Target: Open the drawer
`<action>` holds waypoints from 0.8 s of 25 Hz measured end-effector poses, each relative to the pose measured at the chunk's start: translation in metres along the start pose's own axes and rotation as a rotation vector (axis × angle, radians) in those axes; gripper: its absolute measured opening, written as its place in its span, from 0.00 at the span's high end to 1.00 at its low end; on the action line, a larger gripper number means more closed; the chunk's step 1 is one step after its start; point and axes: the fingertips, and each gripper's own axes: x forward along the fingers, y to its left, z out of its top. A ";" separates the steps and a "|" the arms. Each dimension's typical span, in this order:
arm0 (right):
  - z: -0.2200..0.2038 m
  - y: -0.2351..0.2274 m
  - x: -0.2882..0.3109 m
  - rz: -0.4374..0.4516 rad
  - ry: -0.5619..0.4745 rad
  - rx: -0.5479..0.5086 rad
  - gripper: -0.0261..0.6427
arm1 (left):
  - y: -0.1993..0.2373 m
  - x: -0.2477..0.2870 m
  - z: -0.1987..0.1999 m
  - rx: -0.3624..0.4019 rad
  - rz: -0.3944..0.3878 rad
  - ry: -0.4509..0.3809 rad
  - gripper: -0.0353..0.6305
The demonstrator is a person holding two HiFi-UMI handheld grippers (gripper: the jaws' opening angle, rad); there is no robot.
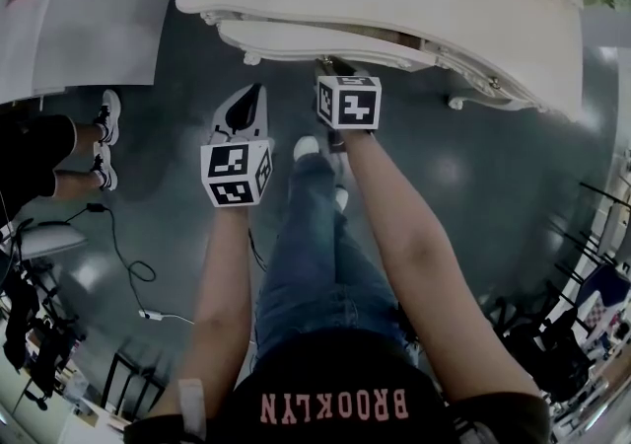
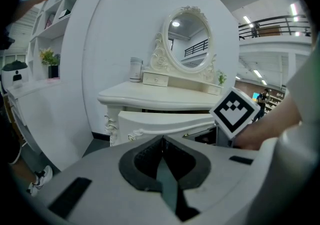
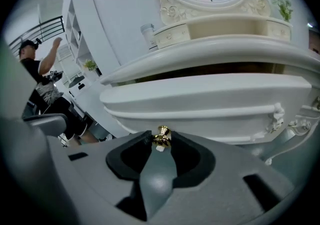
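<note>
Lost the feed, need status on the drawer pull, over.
Right gripper shut on gold knob. Left gripper shut, empty, off the drawer. Drawer partly out from under tabletop. Only the person's own legs stand before it.

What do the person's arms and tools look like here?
Left tool and right tool: pale grey shells, dark pads, each topped by a white cube with black square markers. No cables seen. Forearms bare, dark top.
</note>
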 end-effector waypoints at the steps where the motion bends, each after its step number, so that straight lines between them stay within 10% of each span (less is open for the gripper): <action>1: -0.003 0.002 -0.002 0.002 0.002 -0.001 0.80 | -0.001 -0.002 -0.002 -0.001 0.001 -0.001 0.94; 20: -0.055 0.027 -0.035 0.016 0.022 -0.011 0.80 | -0.012 -0.058 -0.026 -0.011 0.020 -0.030 0.94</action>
